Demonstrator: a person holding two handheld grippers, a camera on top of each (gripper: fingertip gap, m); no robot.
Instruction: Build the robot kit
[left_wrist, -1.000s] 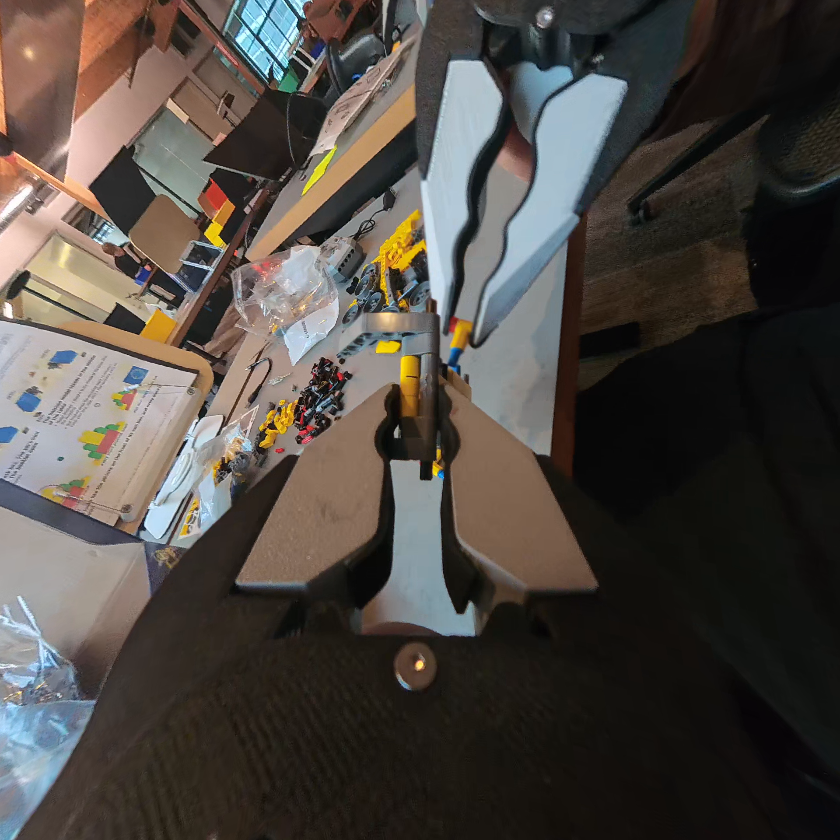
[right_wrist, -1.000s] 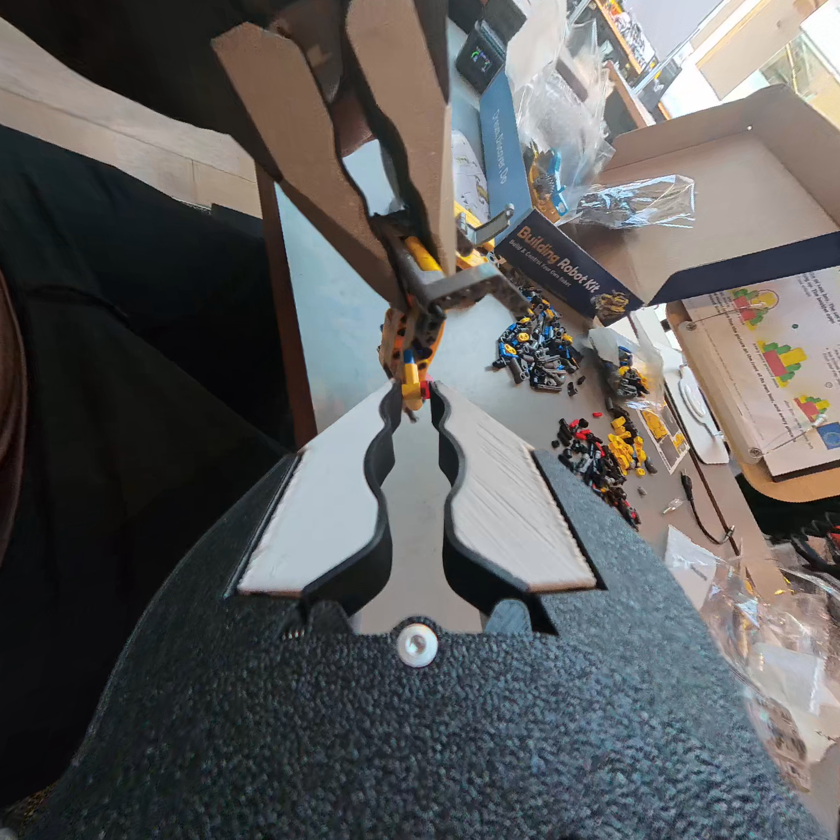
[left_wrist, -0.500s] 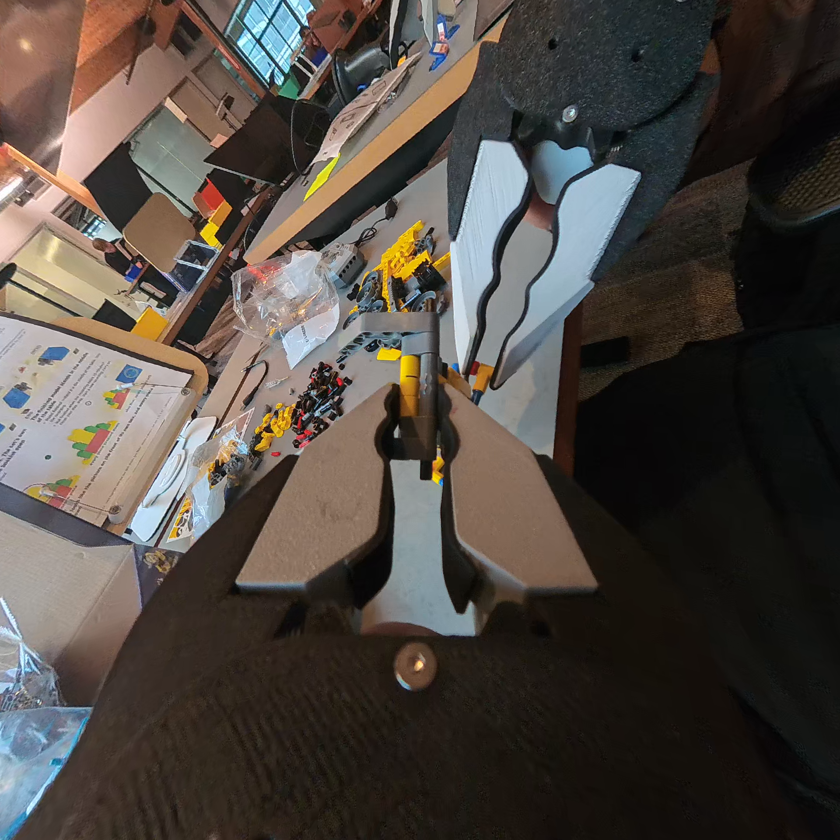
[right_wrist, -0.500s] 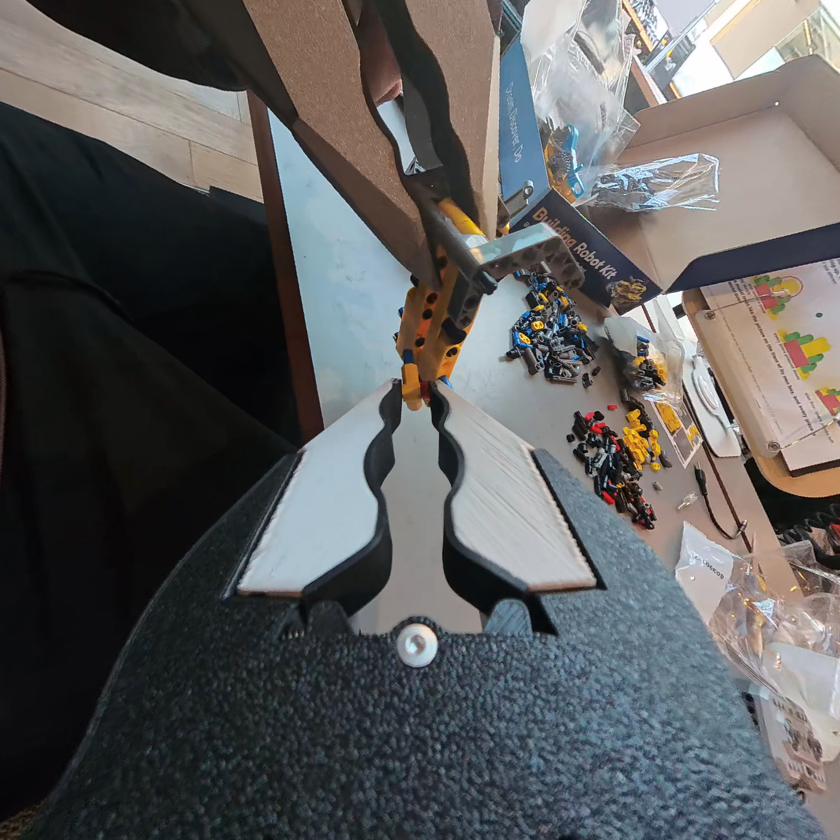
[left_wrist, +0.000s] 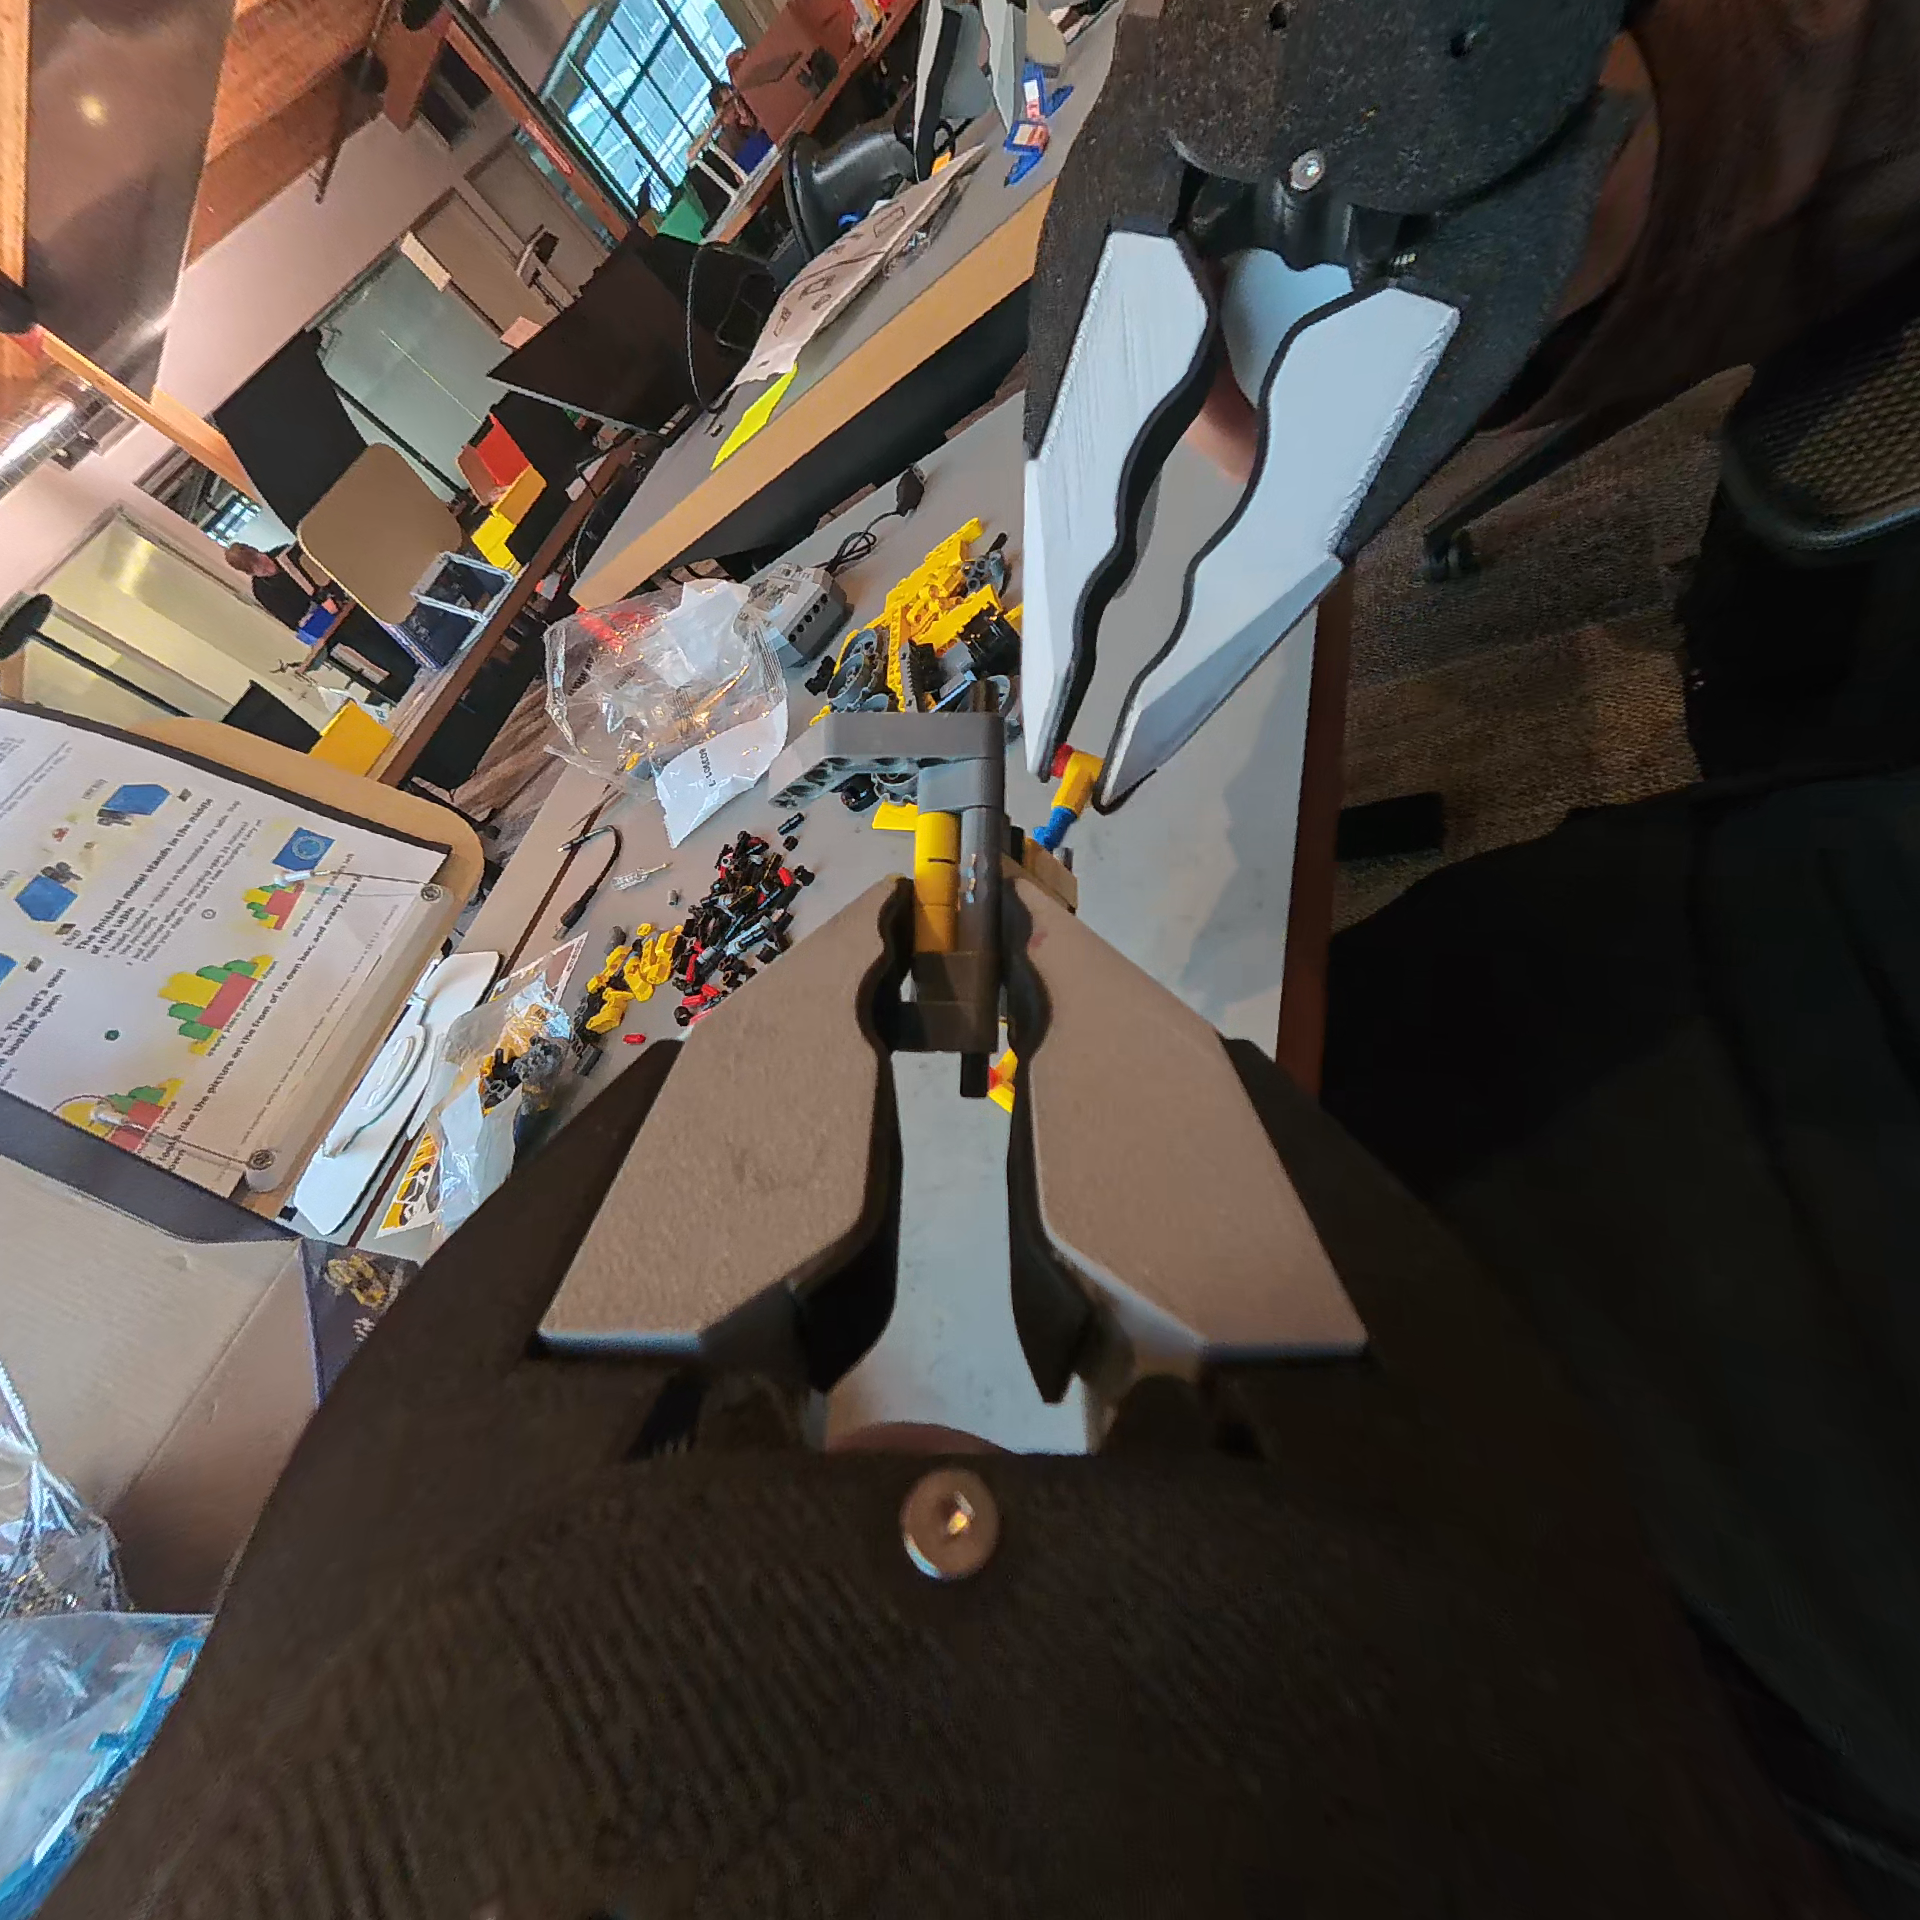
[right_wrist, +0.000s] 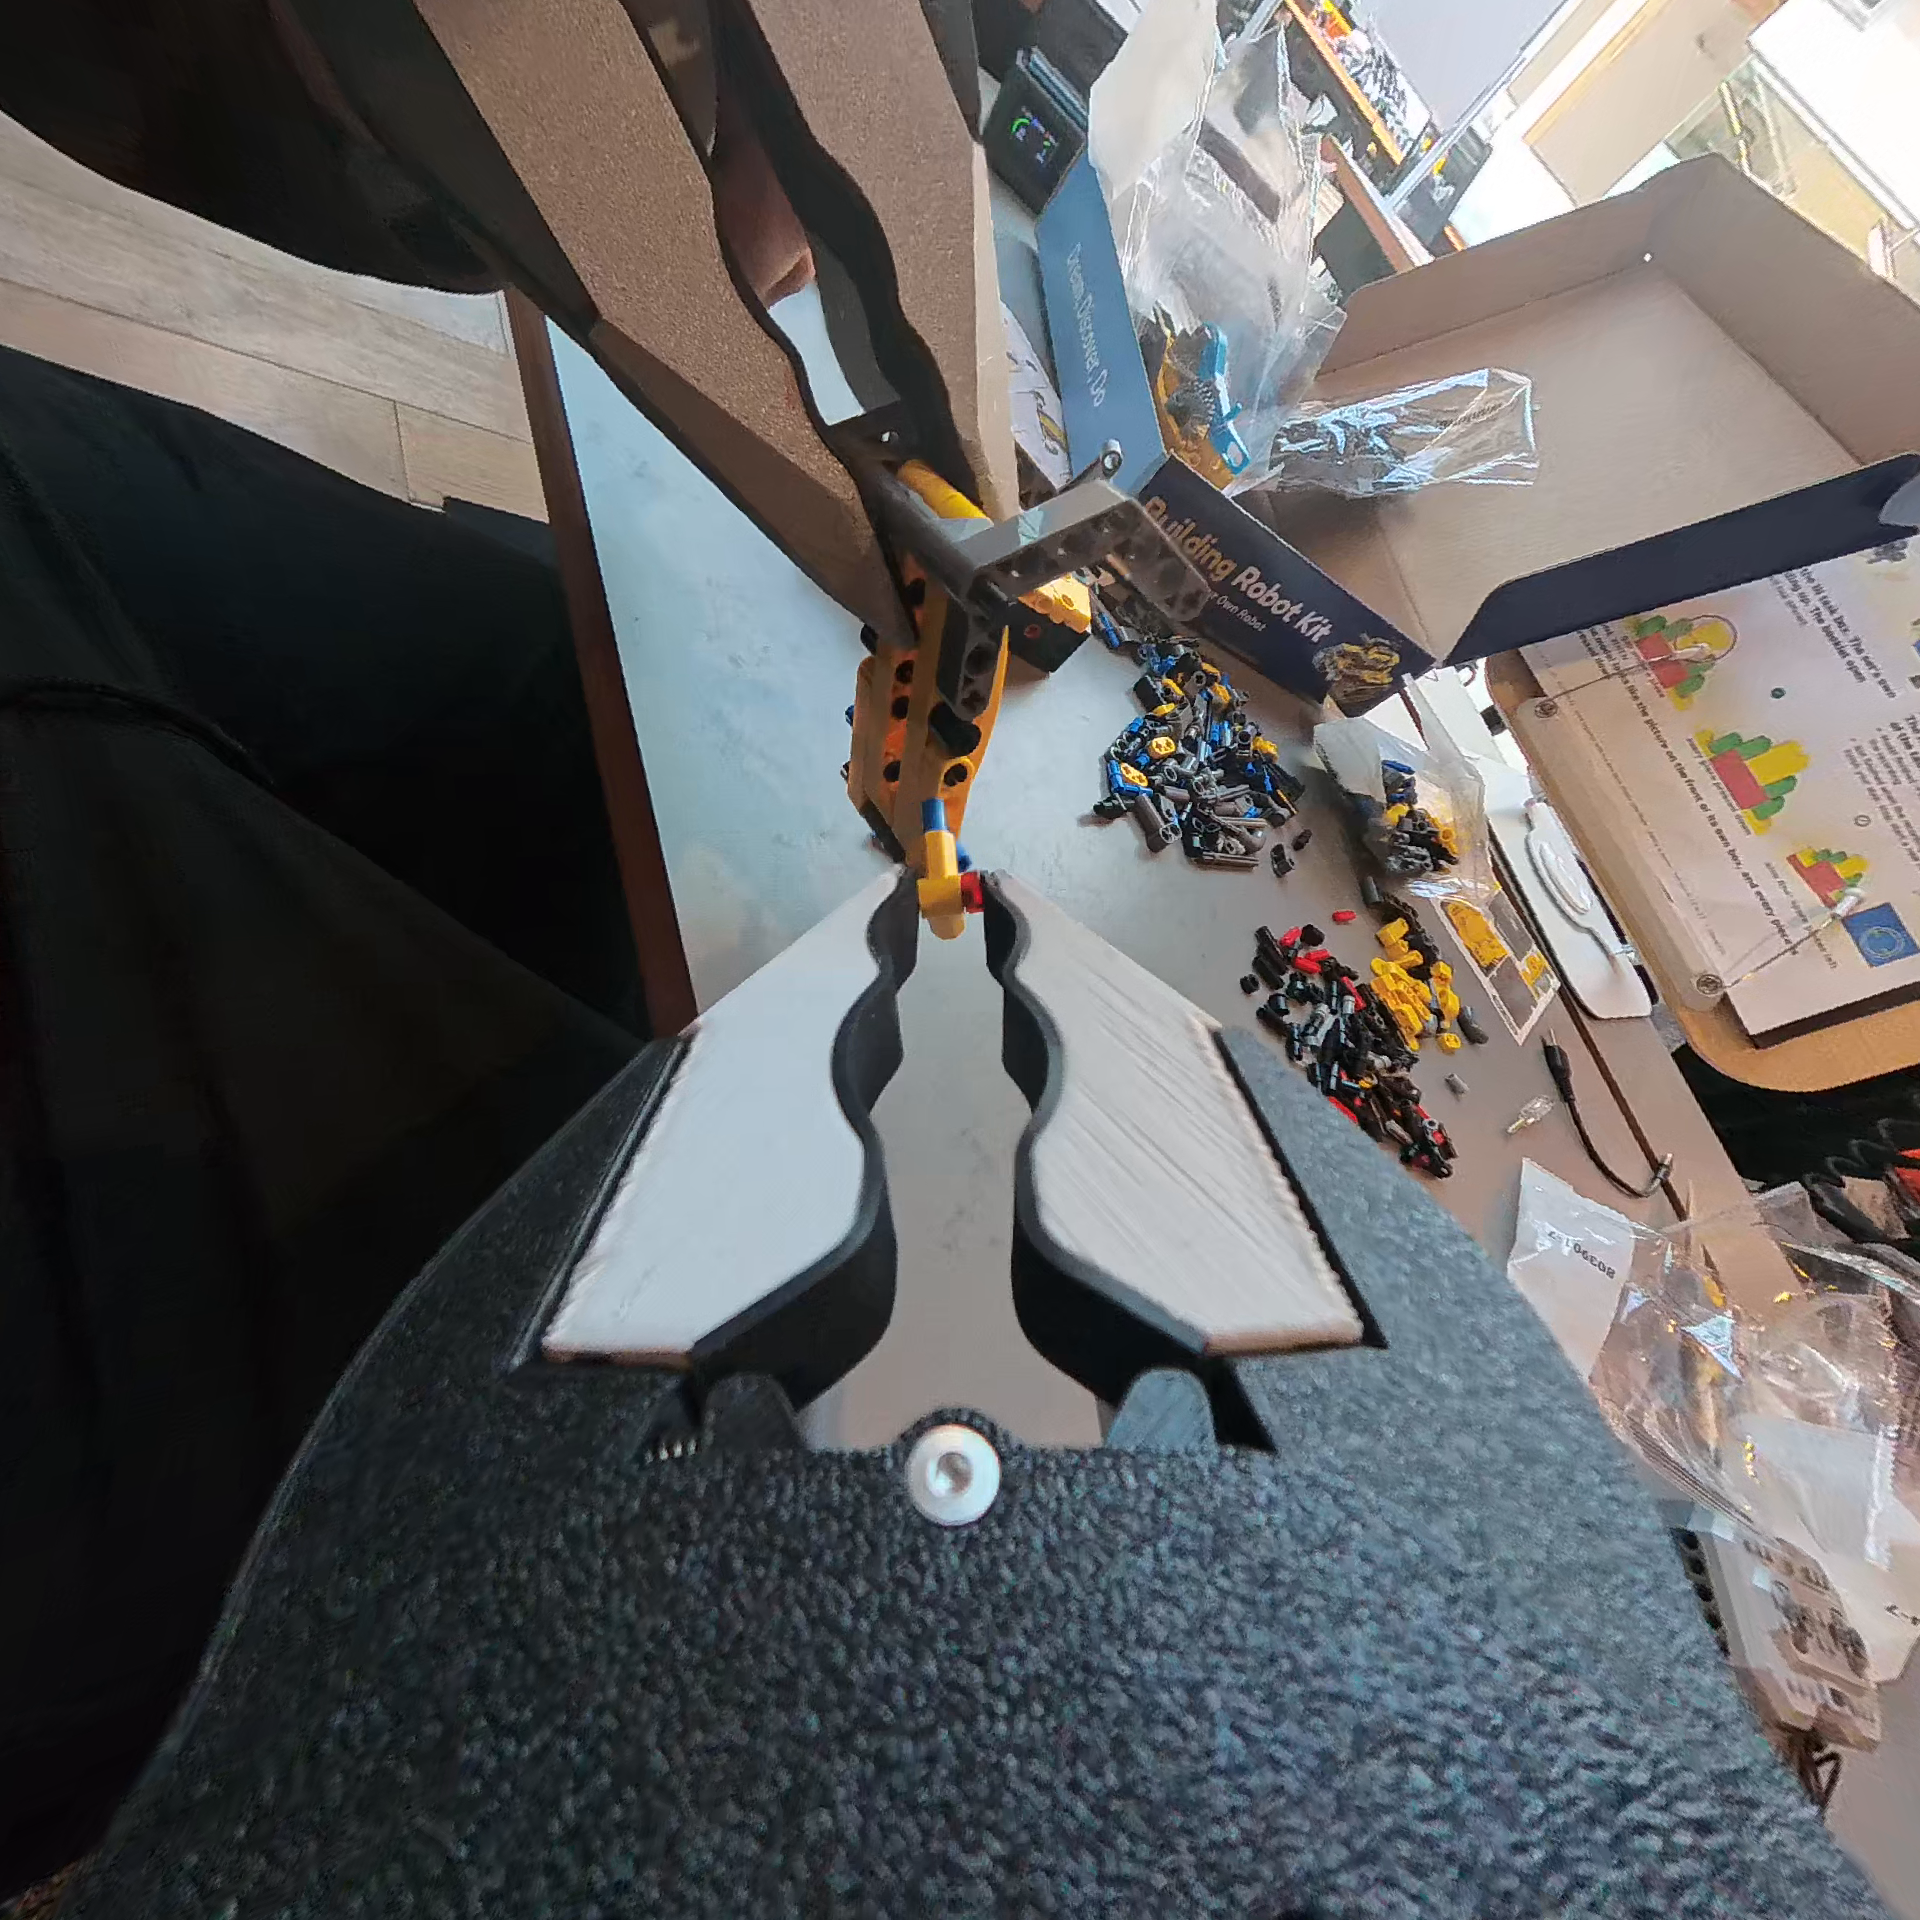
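My left gripper (left_wrist: 956, 904) has dark grey fingers and is shut on a brick assembly, a grey angled beam (left_wrist: 894, 743) with a yellow pin under it. In the right wrist view the left gripper (right_wrist: 951, 561) comes in from the top, with the grey beam (right_wrist: 1060, 540) and yellow holed beams (right_wrist: 904, 717) hanging from it. My right gripper (right_wrist: 951, 883) has white fingers and is shut on a small yellow connector (right_wrist: 940, 883) with a red pin, at the low end of those beams. The right gripper also shows in the left wrist view (left_wrist: 1075, 779). Both are above the grey table (left_wrist: 1174, 883).
Piles of small black, red, yellow and blue parts (right_wrist: 1351, 1018) (right_wrist: 1195, 758) lie on the table. A yellow wheeled model (left_wrist: 925, 623), plastic bags (left_wrist: 655, 665), a dark blue kit box (right_wrist: 1247, 592), an open cardboard box (right_wrist: 1610, 343) and a picture sheet (left_wrist: 187, 914) are nearby. The table's edge (right_wrist: 592, 675) runs close by. About 5 centimetres separates my left fingertips from my right.
Both grippers stay shut on their parts. The right gripper has drawn back from the left one, so more of the yellow beams shows between them.
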